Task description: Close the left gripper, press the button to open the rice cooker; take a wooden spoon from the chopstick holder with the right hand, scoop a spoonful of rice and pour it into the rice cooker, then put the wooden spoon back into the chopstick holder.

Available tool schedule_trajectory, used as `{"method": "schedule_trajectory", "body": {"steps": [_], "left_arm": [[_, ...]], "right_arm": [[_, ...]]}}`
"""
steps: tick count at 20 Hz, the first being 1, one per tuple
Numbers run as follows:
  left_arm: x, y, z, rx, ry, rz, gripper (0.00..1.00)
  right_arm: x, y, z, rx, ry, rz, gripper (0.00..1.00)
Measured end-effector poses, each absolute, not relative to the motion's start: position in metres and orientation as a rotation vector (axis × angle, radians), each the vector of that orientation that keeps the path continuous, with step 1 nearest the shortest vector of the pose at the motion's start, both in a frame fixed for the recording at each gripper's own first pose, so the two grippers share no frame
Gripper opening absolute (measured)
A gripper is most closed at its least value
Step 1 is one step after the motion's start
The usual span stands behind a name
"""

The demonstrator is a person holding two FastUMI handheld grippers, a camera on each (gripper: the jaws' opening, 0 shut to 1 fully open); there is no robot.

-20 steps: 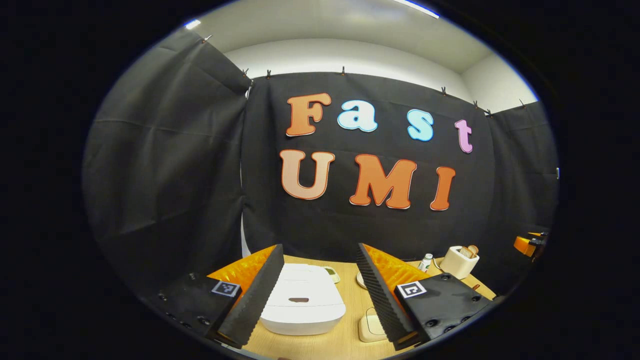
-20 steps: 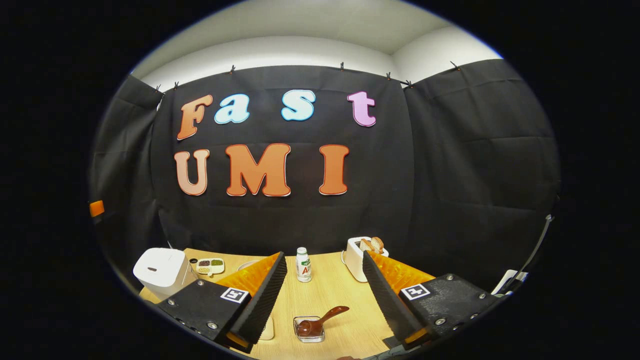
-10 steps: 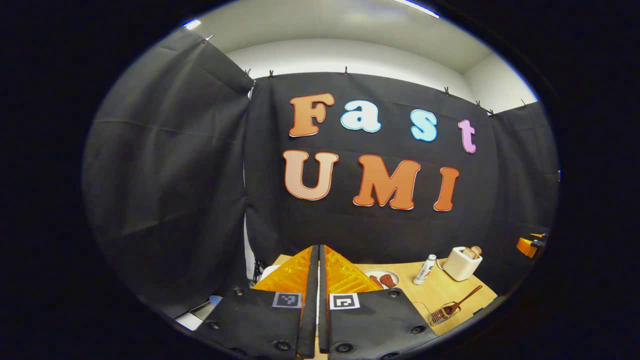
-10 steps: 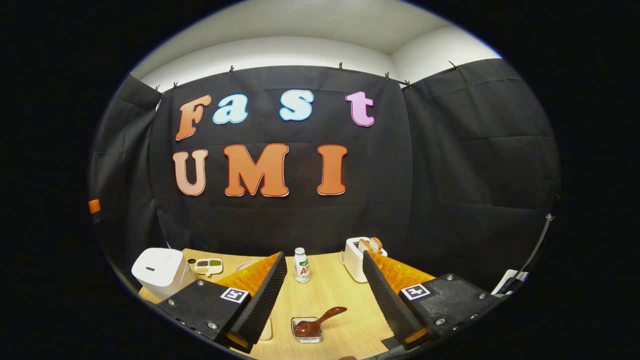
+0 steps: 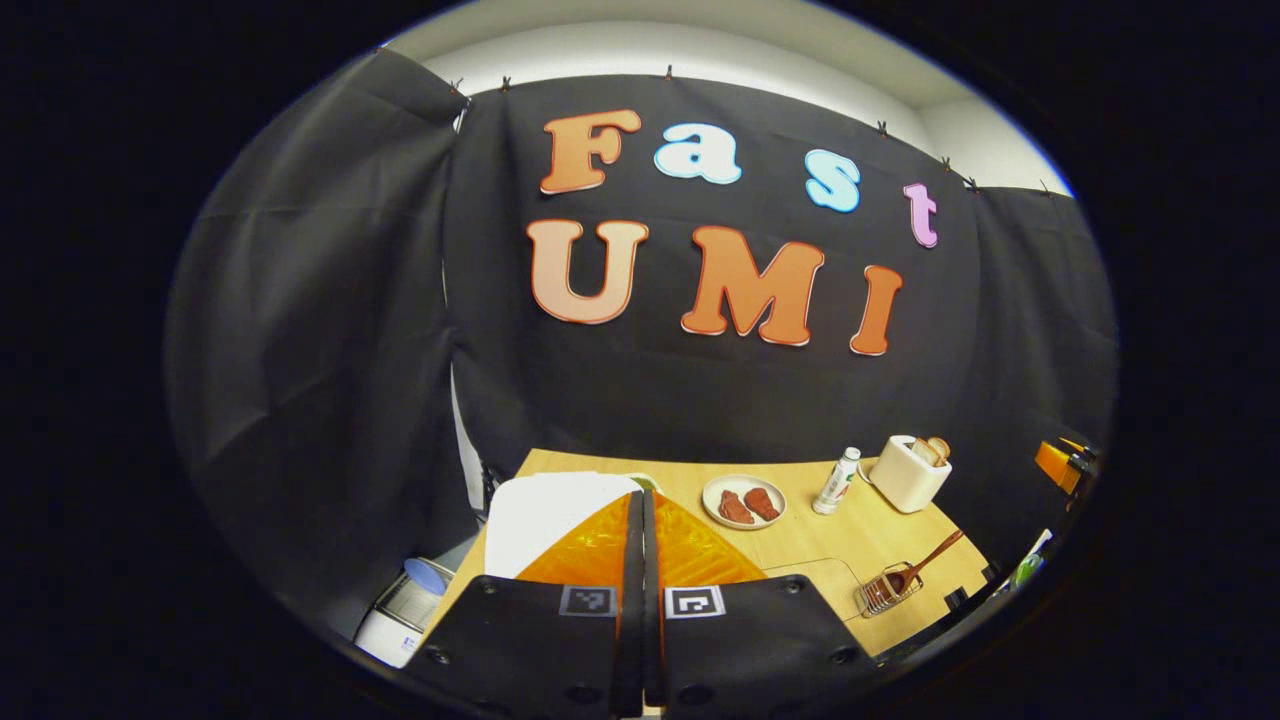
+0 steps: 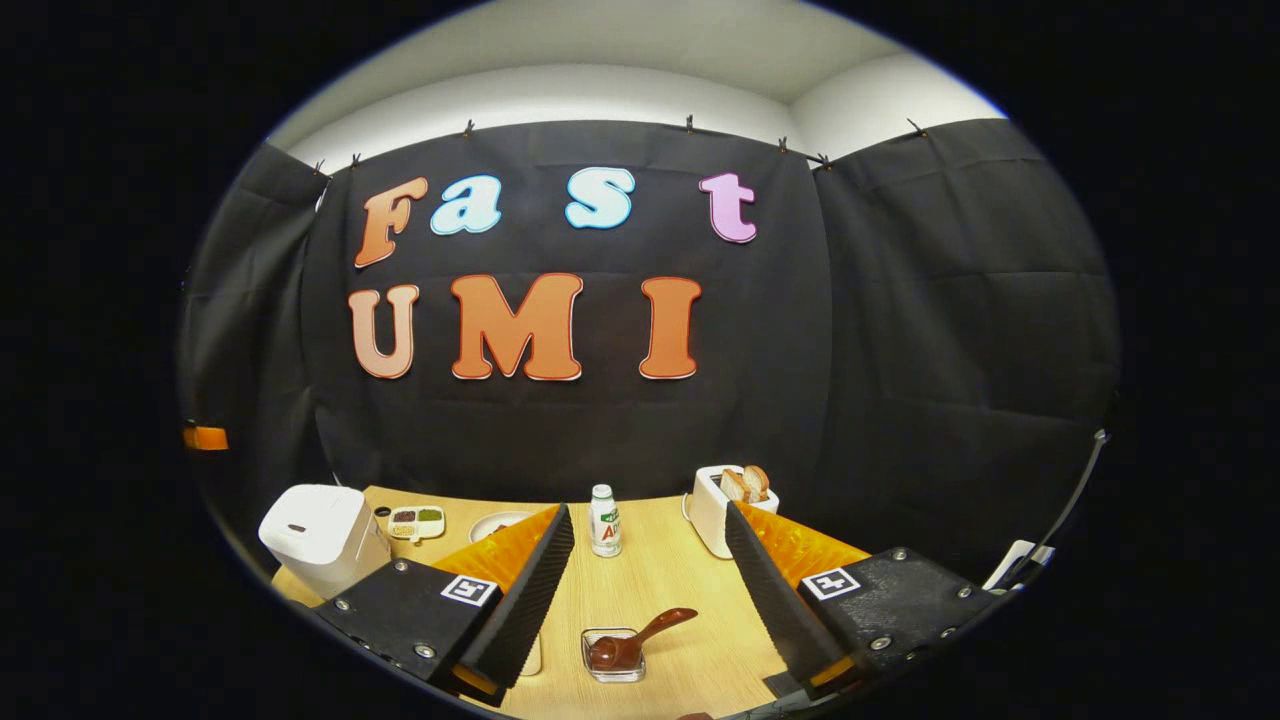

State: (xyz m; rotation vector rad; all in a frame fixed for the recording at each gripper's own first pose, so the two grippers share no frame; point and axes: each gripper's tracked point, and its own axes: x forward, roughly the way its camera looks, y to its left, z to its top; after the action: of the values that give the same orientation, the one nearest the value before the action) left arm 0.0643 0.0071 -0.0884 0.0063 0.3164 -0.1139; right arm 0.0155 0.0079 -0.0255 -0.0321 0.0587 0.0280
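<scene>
Left gripper view high over the worktop's (image 5: 800, 540) left edge, facing the back wall, right gripper view nearer its front edge, both sharing the toaster (image 5: 908, 473) and bottle (image 6: 604, 520).

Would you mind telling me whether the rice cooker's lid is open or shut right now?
Shut: in the right gripper view the rice cooker has its lid lying flat on the body.

The site was a staged recording booth, not a working kitchen: black cloth walls (image 6: 900, 330) were clipped up around a wooden table (image 6: 660, 590) set with a rice cooker (image 6: 320, 535), toaster (image 6: 715, 510) and bottle (image 6: 604, 520).
</scene>
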Motion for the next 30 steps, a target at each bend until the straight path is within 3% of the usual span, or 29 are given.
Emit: {"method": "schedule_trajectory", "body": {"steps": [1,2,6,15,21,25,30], "left_arm": [[0.075,0.006,-0.105,-0.002,0.349,-0.129,0.04],[0.084,0.006,-0.125,-0.027,0.399,-0.142,0.04],[0.113,0.022,-0.192,-0.036,0.527,-0.112,0.04],[0.134,0.045,-0.261,-0.030,0.655,-0.045,0.04],[0.130,0.049,-0.280,-0.056,0.706,-0.051,0.05],[0.133,0.048,-0.275,-0.183,0.645,-0.065,0.05],[0.135,0.047,-0.254,-0.124,0.589,-0.032,0.04]], "right_arm": [[0.017,0.002,-0.027,-0.029,0.060,0.012,1.00],[0.017,0.000,-0.030,-0.021,0.065,0.008,0.95],[0.019,-0.003,-0.041,0.004,0.096,0.011,0.95],[0.030,-0.012,-0.061,0.026,0.152,-0.010,0.95],[0.035,-0.002,-0.068,0.006,0.183,0.006,0.95],[0.033,0.004,-0.072,-0.003,0.185,0.014,0.95],[0.030,0.003,-0.071,0.016,0.180,0.015,0.95]]}}
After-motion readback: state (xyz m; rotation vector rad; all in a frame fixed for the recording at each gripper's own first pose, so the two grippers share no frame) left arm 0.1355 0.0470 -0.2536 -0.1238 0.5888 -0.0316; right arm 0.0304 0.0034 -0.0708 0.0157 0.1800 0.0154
